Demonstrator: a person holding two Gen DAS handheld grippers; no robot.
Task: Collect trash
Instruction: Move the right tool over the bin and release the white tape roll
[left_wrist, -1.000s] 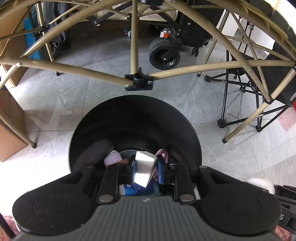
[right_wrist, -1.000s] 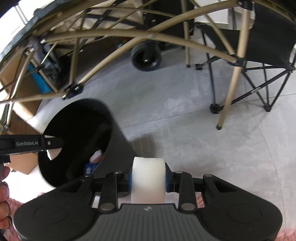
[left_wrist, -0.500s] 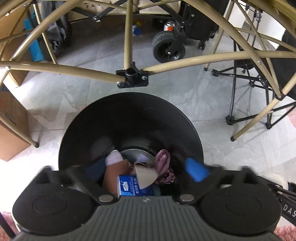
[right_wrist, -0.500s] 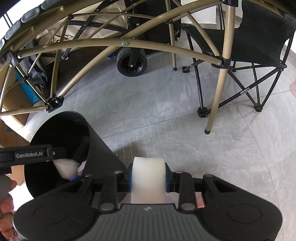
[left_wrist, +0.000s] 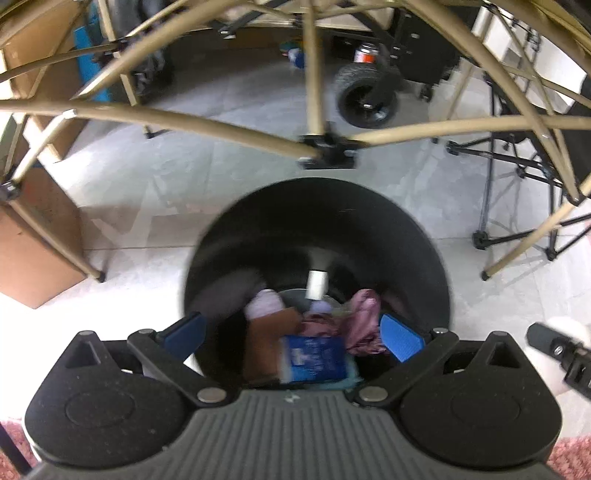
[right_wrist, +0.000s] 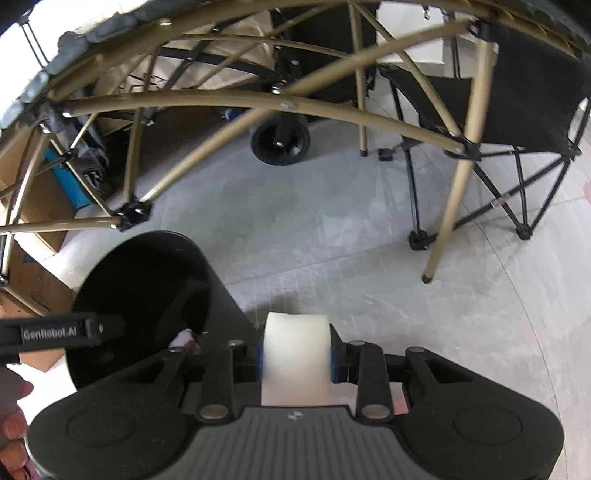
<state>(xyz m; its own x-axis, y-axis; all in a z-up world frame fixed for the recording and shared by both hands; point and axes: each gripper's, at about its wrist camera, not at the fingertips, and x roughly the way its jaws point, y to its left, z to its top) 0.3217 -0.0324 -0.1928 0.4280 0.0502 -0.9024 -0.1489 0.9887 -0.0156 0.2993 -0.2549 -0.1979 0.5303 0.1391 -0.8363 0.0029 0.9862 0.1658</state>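
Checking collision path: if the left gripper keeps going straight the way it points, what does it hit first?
Probably the trash pile in the black bin: the open left gripper points into its mouth, toward the blue packet. Depth is unclear.

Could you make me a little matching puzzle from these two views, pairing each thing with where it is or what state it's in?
Things:
1. white foam roll
2. blue packet
3. left gripper
4. black wheel

States:
A. jaws spread wide, nothing between them
B. on the floor behind the tan frame
C. clamped in the right gripper
D. lying inside the black bin

Pairs: 1-C, 2-D, 3-A, 4-B
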